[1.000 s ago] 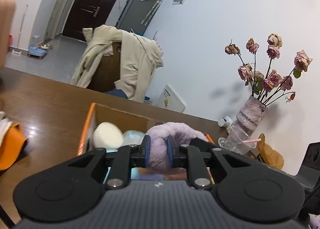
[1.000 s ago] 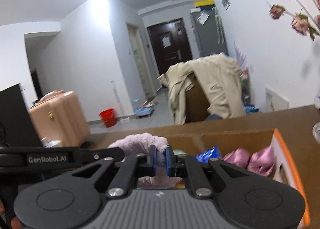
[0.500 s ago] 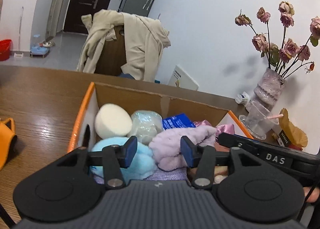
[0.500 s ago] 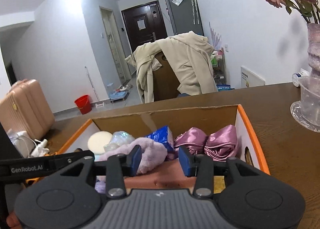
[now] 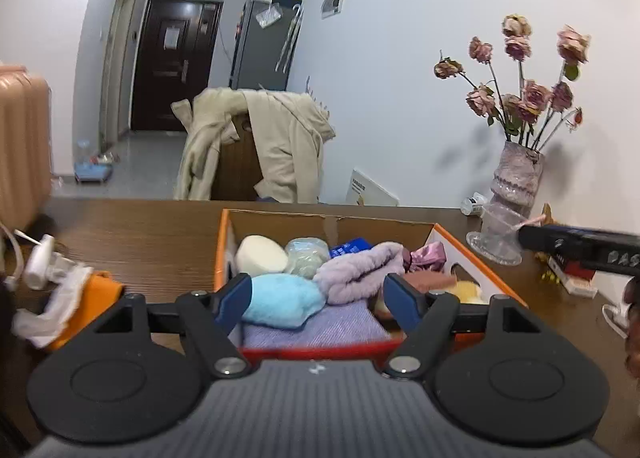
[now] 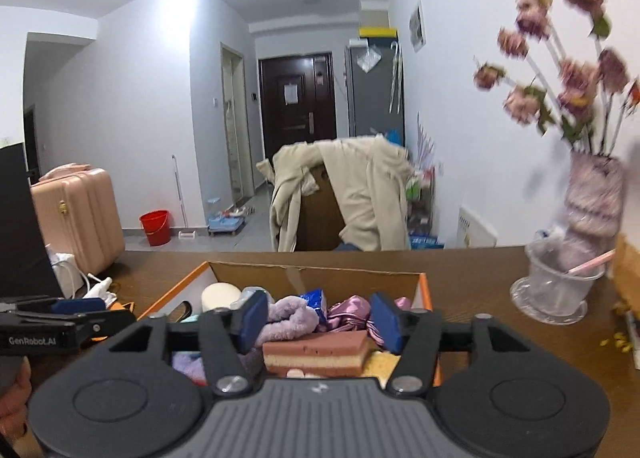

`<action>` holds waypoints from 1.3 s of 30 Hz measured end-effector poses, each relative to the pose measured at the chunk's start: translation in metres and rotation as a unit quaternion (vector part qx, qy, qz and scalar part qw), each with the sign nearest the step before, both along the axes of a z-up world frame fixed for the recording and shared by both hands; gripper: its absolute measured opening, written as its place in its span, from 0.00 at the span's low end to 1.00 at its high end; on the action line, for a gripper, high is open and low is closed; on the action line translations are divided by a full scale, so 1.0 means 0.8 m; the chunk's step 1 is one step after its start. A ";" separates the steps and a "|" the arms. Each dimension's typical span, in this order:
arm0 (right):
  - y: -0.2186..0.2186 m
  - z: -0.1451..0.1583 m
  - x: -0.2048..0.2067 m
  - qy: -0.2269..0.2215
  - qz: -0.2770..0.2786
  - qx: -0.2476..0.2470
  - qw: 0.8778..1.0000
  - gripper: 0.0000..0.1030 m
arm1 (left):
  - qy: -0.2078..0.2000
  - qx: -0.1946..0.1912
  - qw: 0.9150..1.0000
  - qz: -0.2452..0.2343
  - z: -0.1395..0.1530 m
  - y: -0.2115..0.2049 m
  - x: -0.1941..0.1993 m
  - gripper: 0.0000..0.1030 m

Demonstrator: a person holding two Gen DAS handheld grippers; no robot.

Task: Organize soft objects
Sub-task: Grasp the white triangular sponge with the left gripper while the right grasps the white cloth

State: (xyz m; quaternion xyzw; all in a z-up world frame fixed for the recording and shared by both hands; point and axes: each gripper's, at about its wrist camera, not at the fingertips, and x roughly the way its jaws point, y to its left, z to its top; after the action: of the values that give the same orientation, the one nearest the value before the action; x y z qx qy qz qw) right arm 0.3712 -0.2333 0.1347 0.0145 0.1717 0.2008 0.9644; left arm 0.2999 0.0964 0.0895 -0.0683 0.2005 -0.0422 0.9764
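An orange-rimmed cardboard box [image 5: 472, 248] [image 6: 426, 290] on the wooden table holds soft things. A fluffy lilac cloth [image 5: 362, 270] [image 6: 286, 320] lies on top in the box. Around it are a light blue plush [image 5: 280, 298], a white sponge [image 5: 260, 258], a pink satin piece [image 5: 430, 254] [image 6: 352, 312] and a brown layered sponge [image 6: 316, 352]. My left gripper [image 5: 318, 300] is open and empty at the box's near edge. My right gripper [image 6: 320, 322] is open and empty above the box's near side.
A vase of dried roses [image 5: 516, 178] [image 6: 594, 194] and a clear glass cup [image 6: 554, 282] stand at the right by the wall. An orange bag with white cables [image 5: 76, 294] lies left of the box. A chair draped with a beige coat [image 5: 260, 146] stands behind the table.
Both grippers were shut on the lilac cloth above the box. They opened and let it go, it now lies in the box, and both grippers have pulled back.
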 end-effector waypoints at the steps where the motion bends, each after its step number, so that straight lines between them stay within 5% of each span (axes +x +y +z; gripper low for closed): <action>1: -0.003 0.001 -0.015 -0.007 -0.002 -0.001 1.000 0.62 | -0.008 0.008 1.000 0.005 0.001 -0.001 -0.013 0.75; 4: -0.007 -0.005 -0.065 -0.043 -0.004 -0.003 0.999 0.68 | -0.049 0.032 0.998 0.018 0.005 -0.012 -0.069 0.85; 6: -0.009 -0.014 -0.105 -0.081 -0.009 -0.001 0.997 0.82 | -0.084 0.028 0.996 0.029 0.001 -0.017 -0.114 0.98; 9: -0.009 -0.030 -0.156 -0.103 -0.016 0.000 0.995 0.84 | -0.116 0.035 0.992 0.039 -0.015 -0.025 -0.173 1.00; 18: -0.011 -0.126 -0.308 -0.035 -0.035 0.067 0.997 0.95 | -0.068 0.070 0.995 0.025 -0.078 -0.043 -0.296 1.00; 22: -0.007 -0.153 -0.331 0.004 -0.021 0.037 0.999 0.95 | -0.070 0.064 0.995 0.023 -0.083 -0.044 -0.309 1.00; 39: 0.001 -0.152 -0.311 0.014 -0.023 0.031 0.999 0.94 | -0.064 0.059 0.996 0.021 -0.080 -0.040 -0.286 1.00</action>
State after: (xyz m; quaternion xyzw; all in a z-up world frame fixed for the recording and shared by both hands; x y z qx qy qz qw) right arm 0.1228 -0.2324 0.0133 0.0515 0.1781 0.1840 0.9653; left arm 0.0713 0.0647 0.0256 -0.0119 0.1381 -0.0136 0.9903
